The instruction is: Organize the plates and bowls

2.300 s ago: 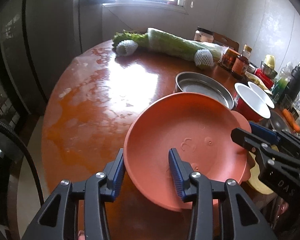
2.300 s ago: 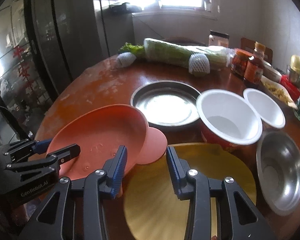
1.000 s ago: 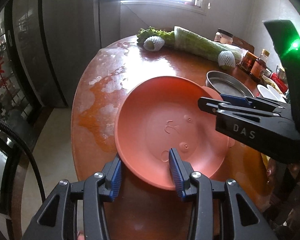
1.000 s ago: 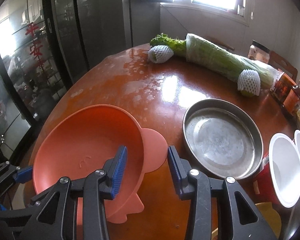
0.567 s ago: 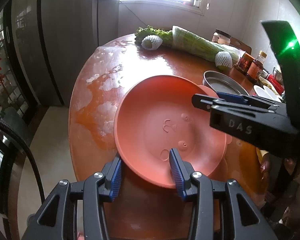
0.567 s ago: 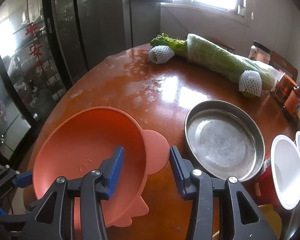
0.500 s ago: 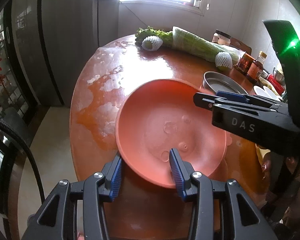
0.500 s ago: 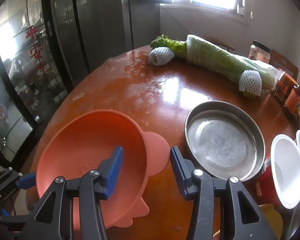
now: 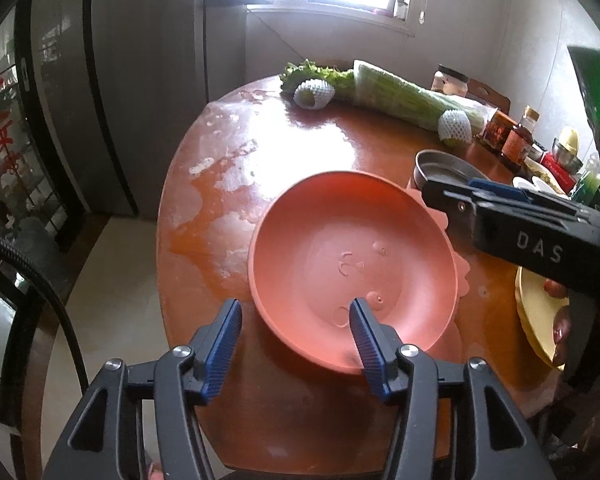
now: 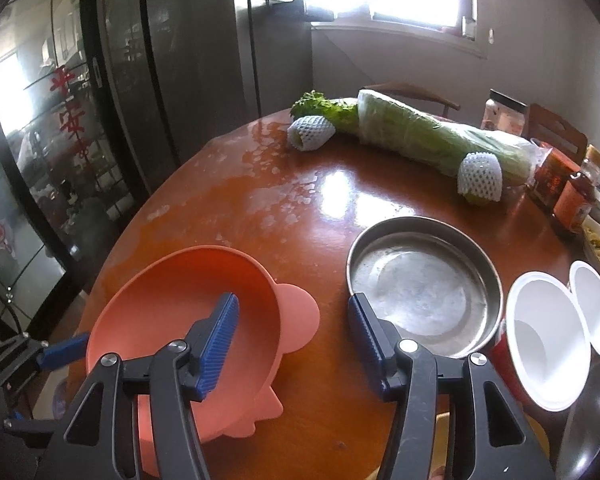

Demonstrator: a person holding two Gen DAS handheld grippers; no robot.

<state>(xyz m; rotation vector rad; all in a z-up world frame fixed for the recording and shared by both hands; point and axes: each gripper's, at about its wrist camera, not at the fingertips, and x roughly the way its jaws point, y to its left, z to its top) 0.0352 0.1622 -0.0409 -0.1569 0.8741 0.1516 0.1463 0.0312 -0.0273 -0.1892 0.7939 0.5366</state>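
Release step, judged. Orange plate (image 9: 354,268) flat on round wooden table (image 9: 300,148), near its front-left edge, just left of steel pan (image 10: 424,284). Left gripper (image 9: 296,340) and right gripper (image 10: 292,340) both opening, straddling opposite rims, pads off. Next, likely: back away, go for yellow plate (image 9: 536,320).

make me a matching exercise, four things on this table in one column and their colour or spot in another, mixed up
Things:
1. plate with ears
2. round metal pan
3. wrapped cabbage
4. paper bowls

Descriptions:
A. white inside, at the right edge
B. long and green, at the far side of the table
C. salmon pink, near the front left
D. grey and shiny, in the middle

Pairs: 1-C, 2-D, 3-B, 4-A
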